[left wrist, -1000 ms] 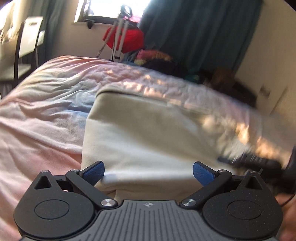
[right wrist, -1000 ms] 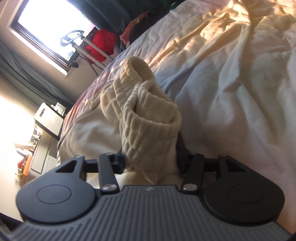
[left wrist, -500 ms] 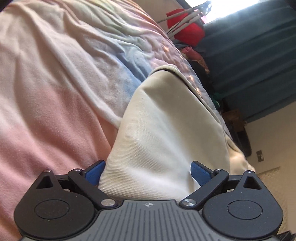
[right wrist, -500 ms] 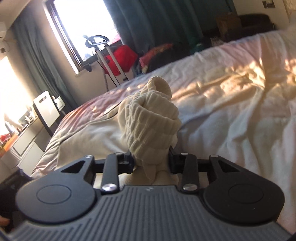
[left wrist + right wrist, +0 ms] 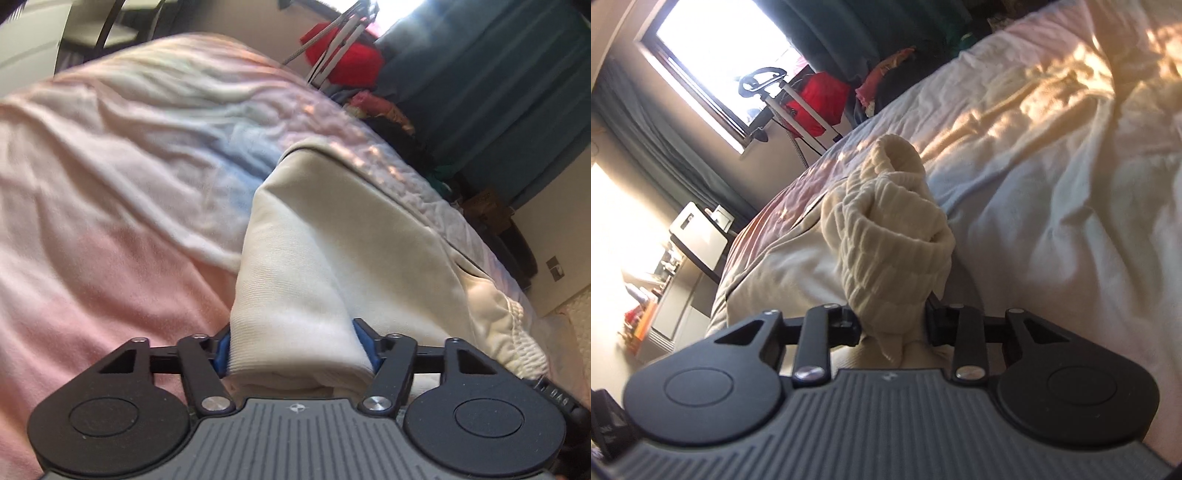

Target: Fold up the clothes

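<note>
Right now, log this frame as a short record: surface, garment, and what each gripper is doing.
surface: bed sheet, pink and pale blue, wrinkled
garment: cream garment, lying partly folded on the sheet
left gripper: jaws just closing, pads pressing a smooth fold of the garment
right gripper: jaws just closing, clamped on the bunched ribbed cuff

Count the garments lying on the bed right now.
1: a cream garment on the pink bedsheet, its smooth edge in the left gripper, its ribbed hem in the right gripper. Others may lie outside view.
</note>
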Demonstrator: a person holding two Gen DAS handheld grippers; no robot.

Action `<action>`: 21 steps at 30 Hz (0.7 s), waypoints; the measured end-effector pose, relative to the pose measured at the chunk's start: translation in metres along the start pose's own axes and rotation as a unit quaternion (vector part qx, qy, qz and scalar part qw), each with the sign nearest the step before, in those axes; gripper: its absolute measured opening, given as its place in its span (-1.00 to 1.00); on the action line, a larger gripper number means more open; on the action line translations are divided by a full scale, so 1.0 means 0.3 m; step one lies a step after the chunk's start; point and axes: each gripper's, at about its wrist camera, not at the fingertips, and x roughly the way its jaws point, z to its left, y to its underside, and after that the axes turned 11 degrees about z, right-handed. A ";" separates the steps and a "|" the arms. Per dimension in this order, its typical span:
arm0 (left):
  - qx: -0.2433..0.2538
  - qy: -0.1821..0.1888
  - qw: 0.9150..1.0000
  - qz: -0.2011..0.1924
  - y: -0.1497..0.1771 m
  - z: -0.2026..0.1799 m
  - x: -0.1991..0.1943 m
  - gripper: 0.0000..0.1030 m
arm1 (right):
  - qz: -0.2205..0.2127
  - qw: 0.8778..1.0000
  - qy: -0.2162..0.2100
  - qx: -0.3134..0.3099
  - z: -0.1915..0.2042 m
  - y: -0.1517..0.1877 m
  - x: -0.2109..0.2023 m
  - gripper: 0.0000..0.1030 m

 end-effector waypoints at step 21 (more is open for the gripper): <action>0.129 0.076 0.987 -0.048 -0.215 -0.977 0.179 -0.27 | -0.114 0.993 0.003 0.038 -0.188 -0.614 -0.444 -0.44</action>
